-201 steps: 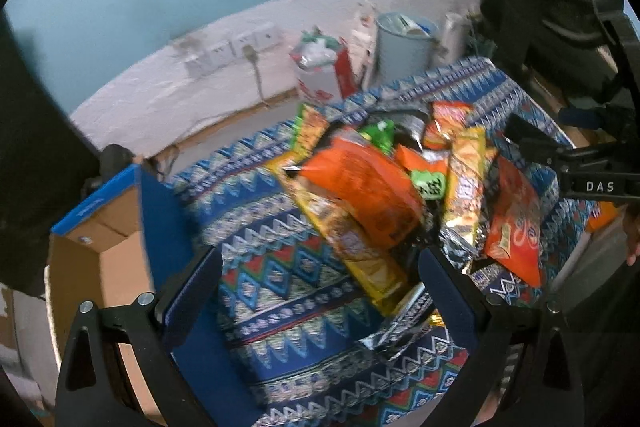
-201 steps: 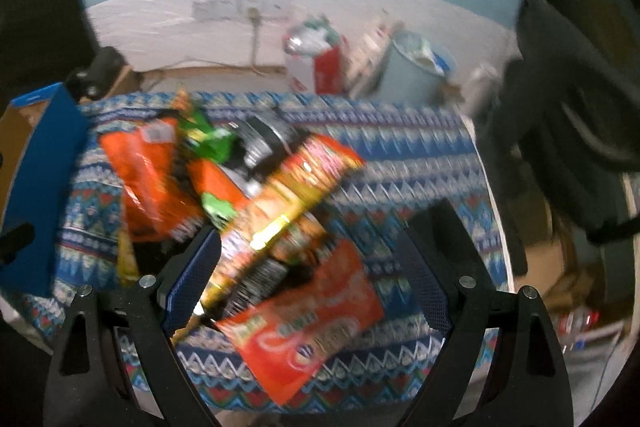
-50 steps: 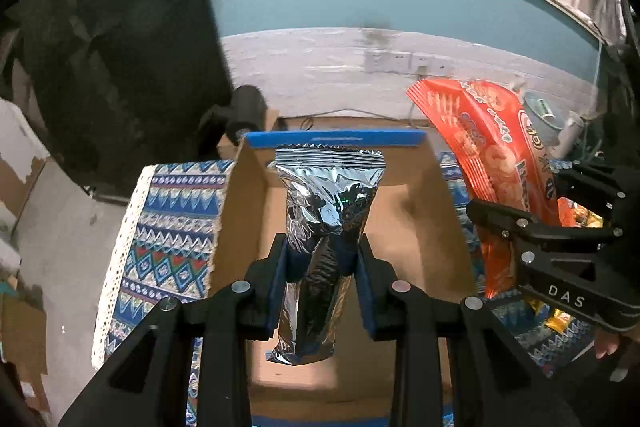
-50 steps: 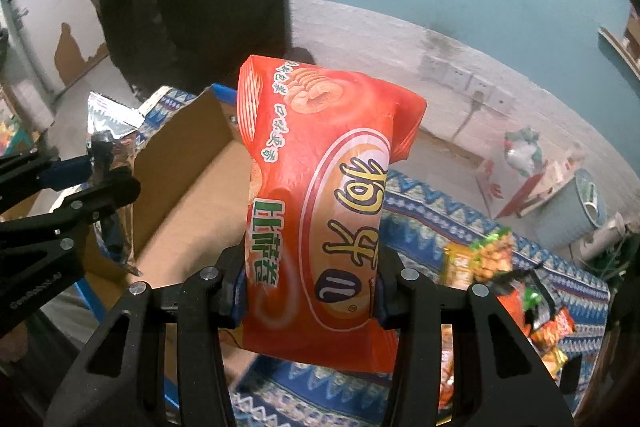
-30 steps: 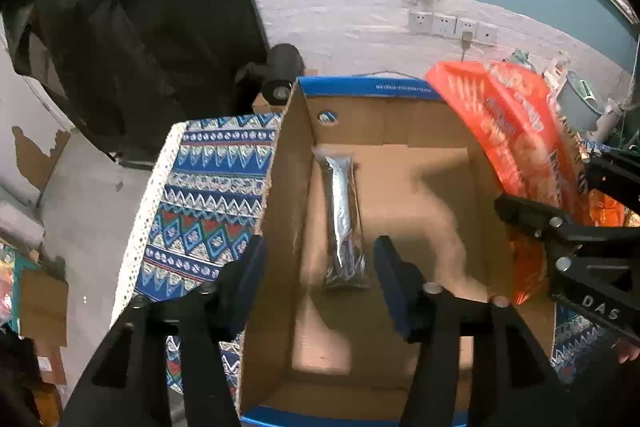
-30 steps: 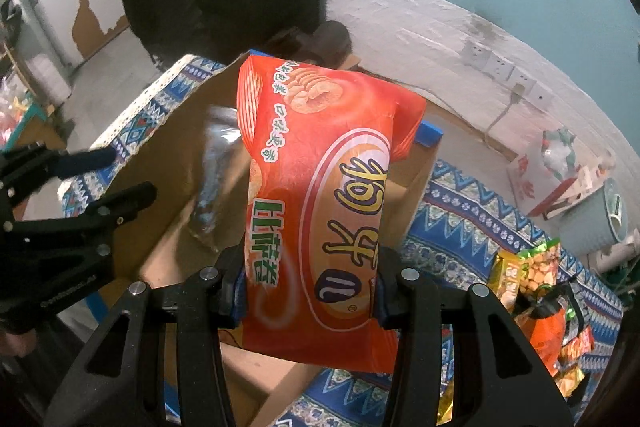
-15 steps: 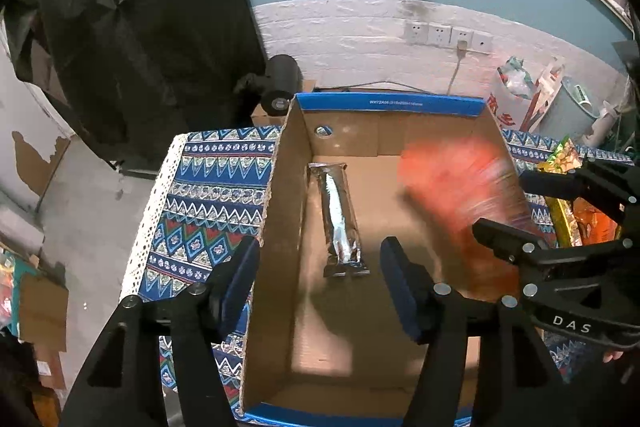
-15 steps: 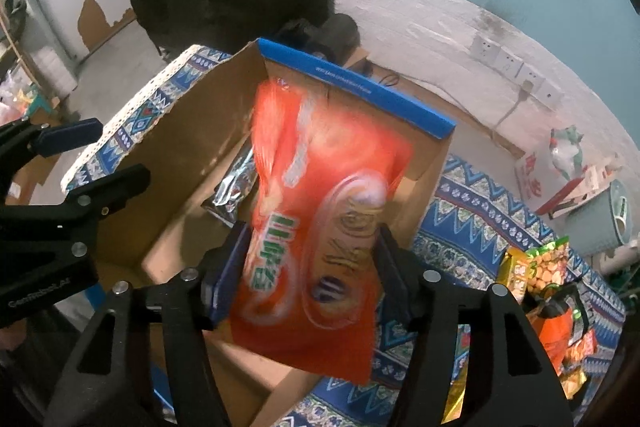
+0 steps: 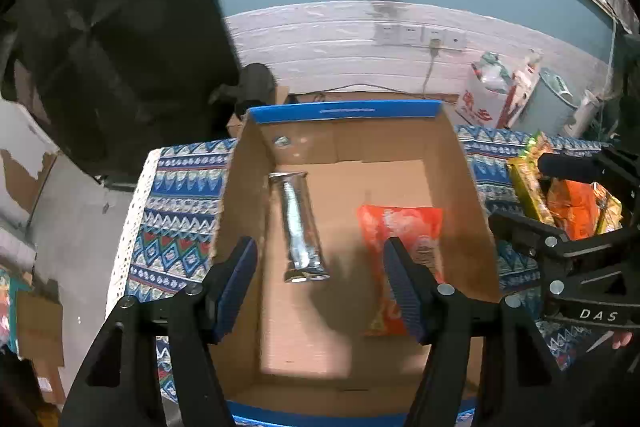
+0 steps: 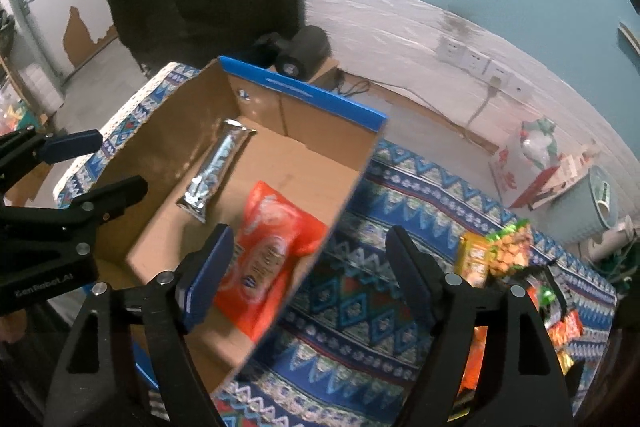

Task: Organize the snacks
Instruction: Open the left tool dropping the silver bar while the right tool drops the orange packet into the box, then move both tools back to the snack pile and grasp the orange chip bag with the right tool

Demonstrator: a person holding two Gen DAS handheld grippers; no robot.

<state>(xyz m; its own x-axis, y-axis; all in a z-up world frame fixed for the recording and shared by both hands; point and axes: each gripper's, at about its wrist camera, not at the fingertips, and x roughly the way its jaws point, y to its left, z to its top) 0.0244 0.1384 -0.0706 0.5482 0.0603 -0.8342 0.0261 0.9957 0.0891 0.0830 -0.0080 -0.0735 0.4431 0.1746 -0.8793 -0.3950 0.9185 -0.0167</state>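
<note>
A silver foil packet (image 9: 298,227) and an orange snack bag (image 9: 400,251) lie flat, side by side, inside the cardboard box (image 9: 236,187); silver left, orange right.

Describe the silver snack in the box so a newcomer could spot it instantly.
Find the open cardboard box with blue rims on the patterned cloth. On its floor lie two packets side by side; the silver packet is the long, narrow, shiny foil one, unlike the broad orange bag beside it.

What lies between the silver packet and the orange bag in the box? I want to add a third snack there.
Only bare cardboard floor, in both wrist views, between the silver packet and orange bag.
</note>
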